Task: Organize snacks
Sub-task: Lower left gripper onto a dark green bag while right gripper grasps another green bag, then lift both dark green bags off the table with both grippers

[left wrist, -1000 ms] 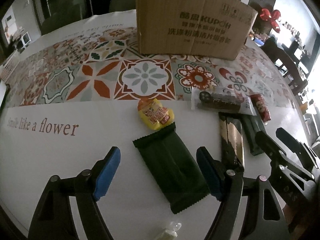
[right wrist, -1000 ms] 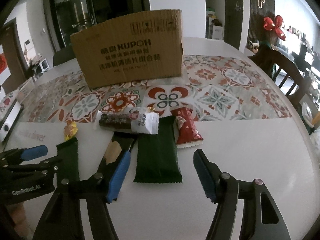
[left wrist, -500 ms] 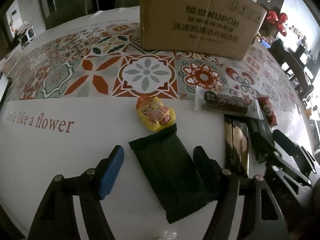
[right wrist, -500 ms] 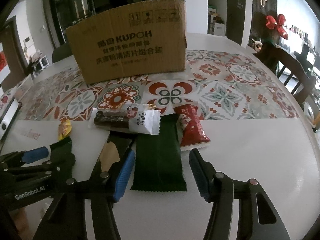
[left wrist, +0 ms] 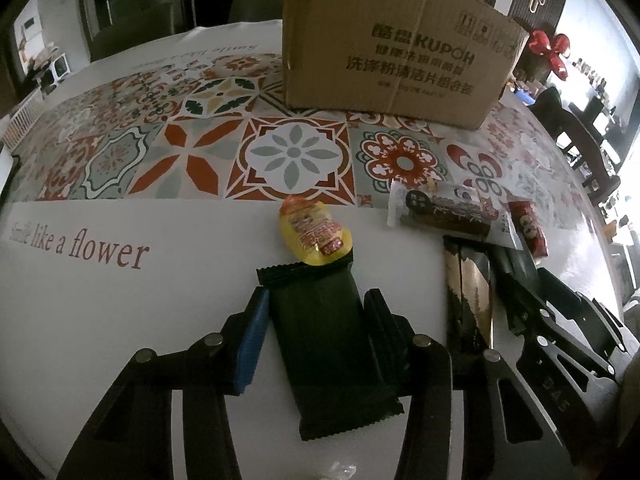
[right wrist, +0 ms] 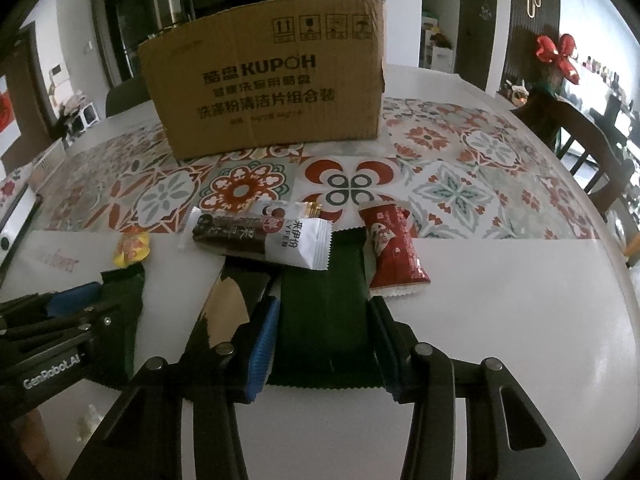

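- On my left wrist view, the left gripper [left wrist: 316, 320] has its jaws closed in on a dark green snack packet [left wrist: 324, 344] that lies flat on the bench [left wrist: 120, 320]; the blue pad [left wrist: 252, 344] touches the packet's left edge and the other pad presses its right edge.
- Just beyond that packet, touching its far end, sits a small yellow snack pouch [left wrist: 316, 236].
- Further right lies a white-and-brown snack bar wrapper [left wrist: 448, 214], its near edge over a black-and-gold packet [left wrist: 468, 296].
- On my right wrist view, the right gripper [right wrist: 324, 340] has its jaws against both long edges of a second dark green packet [right wrist: 324, 316], also flat on the bench.
- The white-and-brown wrapper's corner overlaps that packet's far left end.
- A red snack packet [right wrist: 394, 250] lies right of it, touching its far right edge.
- A brown cardboard box [right wrist: 268, 96] printed KUPOH stands behind everything on the patterned tablecloth [right wrist: 460, 184].
- At far right there is a red bow [right wrist: 556, 56] above a dark wooden chair [right wrist: 576, 136].
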Demonstrator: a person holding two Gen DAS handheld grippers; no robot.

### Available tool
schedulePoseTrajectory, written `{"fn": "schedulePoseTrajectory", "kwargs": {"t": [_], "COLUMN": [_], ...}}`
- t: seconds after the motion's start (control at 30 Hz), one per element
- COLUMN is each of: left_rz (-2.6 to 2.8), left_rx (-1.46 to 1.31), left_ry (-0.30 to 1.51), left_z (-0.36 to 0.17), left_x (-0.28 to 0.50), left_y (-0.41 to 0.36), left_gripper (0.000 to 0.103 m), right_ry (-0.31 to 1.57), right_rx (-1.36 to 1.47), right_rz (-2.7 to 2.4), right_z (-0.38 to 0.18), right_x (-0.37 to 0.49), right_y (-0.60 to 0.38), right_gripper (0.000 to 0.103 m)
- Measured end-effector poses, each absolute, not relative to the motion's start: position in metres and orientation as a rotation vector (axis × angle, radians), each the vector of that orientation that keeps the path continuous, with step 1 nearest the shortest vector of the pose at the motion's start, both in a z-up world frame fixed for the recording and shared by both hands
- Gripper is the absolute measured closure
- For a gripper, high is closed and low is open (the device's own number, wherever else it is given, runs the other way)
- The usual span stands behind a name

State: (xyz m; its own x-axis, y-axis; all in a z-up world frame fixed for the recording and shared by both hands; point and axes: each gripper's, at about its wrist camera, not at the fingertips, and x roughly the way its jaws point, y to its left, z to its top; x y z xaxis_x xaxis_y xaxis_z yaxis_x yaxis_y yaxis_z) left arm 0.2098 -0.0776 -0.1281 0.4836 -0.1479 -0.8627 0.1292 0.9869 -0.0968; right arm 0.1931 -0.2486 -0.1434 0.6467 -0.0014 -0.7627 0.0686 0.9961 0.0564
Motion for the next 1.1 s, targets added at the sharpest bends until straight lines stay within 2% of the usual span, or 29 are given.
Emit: {"fn": "schedulePoseTrajectory", "kwargs": {"t": [0.3,1.1], "left_rz": [-0.204,-0.283], "left_rx": [-0.032,0.027], "left_ry": [1.036,0.757], "left_z": [-0.121,-0.039], "left_x": [0.202,0.179], "left_y": [-0.077,-0.078], "left_gripper": [0.057,0.057], "right_ry": [0.856,0.674], "right_rx": [0.097,0.104], "right_rz": [-0.047,0.003], "right_z": [-0.131,-0.066], "right_x": [0.178,0.155], "right_y": [-0.248,-0.236], "right_gripper": [0.057,0.057]}}
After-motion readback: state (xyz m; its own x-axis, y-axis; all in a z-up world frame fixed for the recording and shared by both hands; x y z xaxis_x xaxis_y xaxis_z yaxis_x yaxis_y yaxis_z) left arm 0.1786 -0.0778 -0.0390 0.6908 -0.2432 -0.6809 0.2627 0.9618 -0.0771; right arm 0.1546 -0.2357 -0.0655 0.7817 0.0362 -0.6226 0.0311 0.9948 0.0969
